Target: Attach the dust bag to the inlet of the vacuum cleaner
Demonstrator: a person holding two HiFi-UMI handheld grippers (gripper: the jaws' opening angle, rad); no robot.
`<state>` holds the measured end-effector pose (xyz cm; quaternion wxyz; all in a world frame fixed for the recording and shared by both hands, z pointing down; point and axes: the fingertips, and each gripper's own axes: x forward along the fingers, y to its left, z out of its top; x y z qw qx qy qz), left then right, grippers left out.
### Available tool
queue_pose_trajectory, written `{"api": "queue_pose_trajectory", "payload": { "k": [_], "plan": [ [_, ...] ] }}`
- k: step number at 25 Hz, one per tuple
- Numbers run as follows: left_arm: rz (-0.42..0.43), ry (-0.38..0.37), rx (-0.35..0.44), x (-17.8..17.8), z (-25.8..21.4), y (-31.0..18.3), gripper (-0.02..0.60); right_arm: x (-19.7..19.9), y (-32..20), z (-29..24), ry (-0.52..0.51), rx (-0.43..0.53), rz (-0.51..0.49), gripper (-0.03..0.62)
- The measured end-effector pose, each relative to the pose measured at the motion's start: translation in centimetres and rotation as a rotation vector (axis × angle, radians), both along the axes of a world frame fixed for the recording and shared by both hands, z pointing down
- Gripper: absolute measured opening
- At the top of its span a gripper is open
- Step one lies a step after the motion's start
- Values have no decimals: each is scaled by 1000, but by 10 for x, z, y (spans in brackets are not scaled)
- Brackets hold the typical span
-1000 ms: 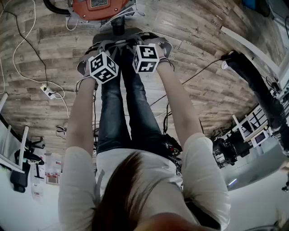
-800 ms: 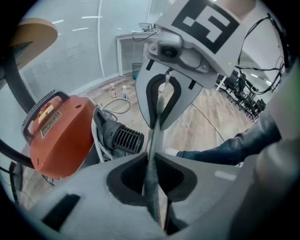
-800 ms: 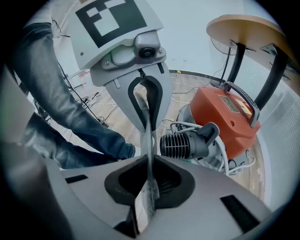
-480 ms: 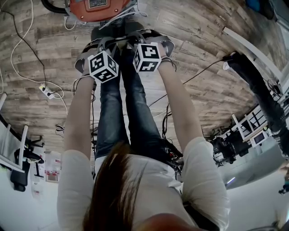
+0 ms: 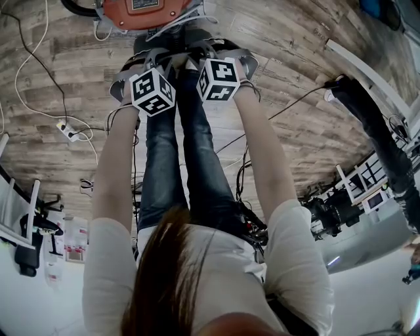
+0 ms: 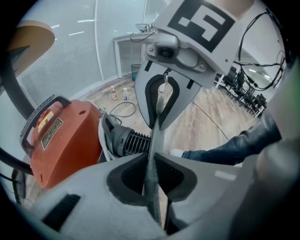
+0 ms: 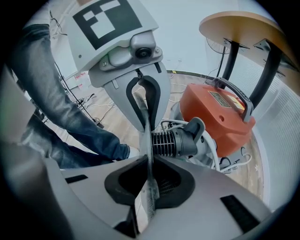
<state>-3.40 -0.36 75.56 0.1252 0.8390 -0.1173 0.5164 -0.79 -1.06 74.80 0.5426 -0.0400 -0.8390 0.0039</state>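
- Your left gripper [image 6: 151, 161] and right gripper [image 7: 150, 161] have both crept toward the vacuum cleaner [image 5: 147, 10] over the last second. In the head view the marker cubes now sit closer to the orange body.
- A second ago the black inlet [image 6: 133, 142] showed clear on the floor [image 5: 295, 98] between your grippers and the vacuum. In the head view it is now mostly covered by the grippers.
- Your grip has not changed. Each gripper is nearly closed, with its pads pinching the thin edge of the dust bag [image 6: 155, 136], one gripper facing the other across it.
- You carry the bag low in front of you, stretched between the two grippers. From both gripper views it shows edge-on as a narrow grey strip.
- I judge this to be the last of the approach. The ribbed inlet lies just beside the bag's flat side, not yet inside its opening. Whether the two touch I cannot tell.
- The fit is still ahead of you, so line the bag's opening up with the inlet's mouth before pushing.
- Containers: the dust bag looks flat, and no view shows what is in it.
- The vacuum's orange body is closed, so its inside is hidden.
- Two small bottles [image 6: 119, 93] stand on the floor beyond it, too small to read their contents.
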Motion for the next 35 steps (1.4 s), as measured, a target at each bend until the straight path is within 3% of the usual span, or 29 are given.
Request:
{"api": "queue_pose_trajectory", "payload": {
  "k": [11,25,35],
  "plan": [
    [11,5,14,0,0,-2,37,0,-4,2,3,12,-20,35],
    [-13,7,10,-5,1,-2,37,-6,-12,2,36,28,-152,40],
    [59,-49,57,-9,-5,-8,44,-6,-8,-1,8,23,39,40]
  ]
}}
